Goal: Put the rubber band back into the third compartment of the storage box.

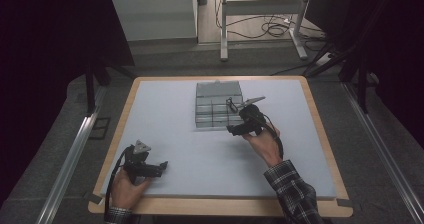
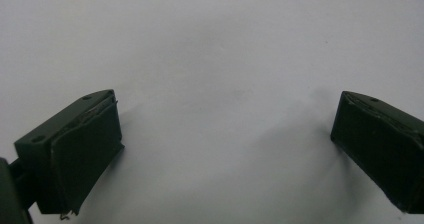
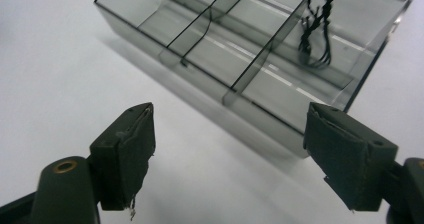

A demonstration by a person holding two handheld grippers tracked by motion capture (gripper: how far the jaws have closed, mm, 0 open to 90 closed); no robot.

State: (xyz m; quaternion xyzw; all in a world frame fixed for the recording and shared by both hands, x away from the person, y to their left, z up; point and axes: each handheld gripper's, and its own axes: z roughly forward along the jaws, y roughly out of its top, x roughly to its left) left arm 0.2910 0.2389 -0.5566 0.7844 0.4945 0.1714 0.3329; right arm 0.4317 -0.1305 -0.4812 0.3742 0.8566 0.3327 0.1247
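Observation:
A clear grey compartment box (image 1: pixel 217 104) stands on the white mat toward the far middle. In the right gripper view the box (image 3: pixel 250 59) shows several dividers, and a black looped cord (image 3: pixel 316 29) lies in one far compartment. The cord (image 1: pixel 231 103) sits near the box's right side. My right gripper (image 1: pixel 238 120) is just off the box's near right corner, open, with nothing between its jaws (image 3: pixel 235 149). My left gripper (image 1: pixel 161 168) rests low at the near left of the mat, open over bare mat (image 2: pixel 225 149).
The white mat (image 1: pixel 200 154) covers a wooden-edged table (image 1: pixel 220 206). Beyond the far edge stand a white table frame (image 1: pixel 260 14) and loose cables (image 1: pixel 272 30) on the floor. Dark curtains flank both sides.

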